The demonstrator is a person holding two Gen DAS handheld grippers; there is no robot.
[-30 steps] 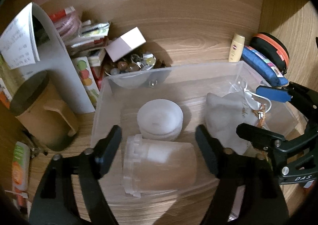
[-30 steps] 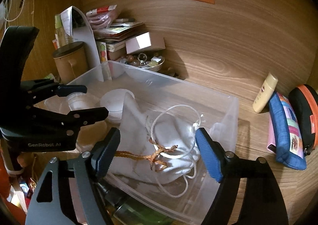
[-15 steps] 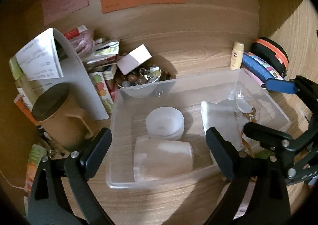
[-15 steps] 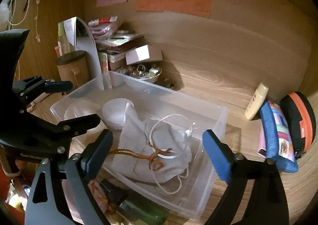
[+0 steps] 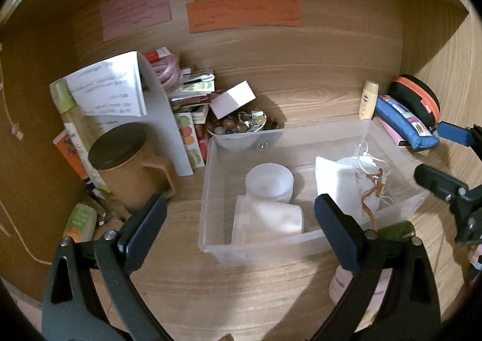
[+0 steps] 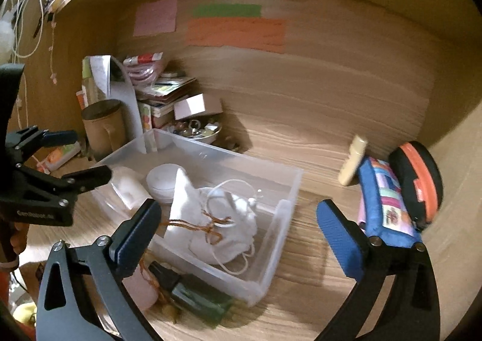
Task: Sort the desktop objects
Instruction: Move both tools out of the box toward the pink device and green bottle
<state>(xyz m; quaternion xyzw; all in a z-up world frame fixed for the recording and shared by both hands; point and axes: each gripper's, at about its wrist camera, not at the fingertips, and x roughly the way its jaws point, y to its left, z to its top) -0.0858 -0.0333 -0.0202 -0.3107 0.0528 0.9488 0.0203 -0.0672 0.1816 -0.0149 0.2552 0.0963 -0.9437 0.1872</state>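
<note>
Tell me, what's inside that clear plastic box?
The clear plastic box holds a white drawstring pouch, a round white tub and a frosted cup on its side. The pouch's contents are hidden.

The light was dim and warm, falling from above and in front; things threw soft shadows rightwards across the desk [image 5: 301,295]. Both fisheye views bowed straight lines and went black at the corners. The right view was motion-blurred, notes [image 6: 235,30] unreadable; the left was sharper.
</note>
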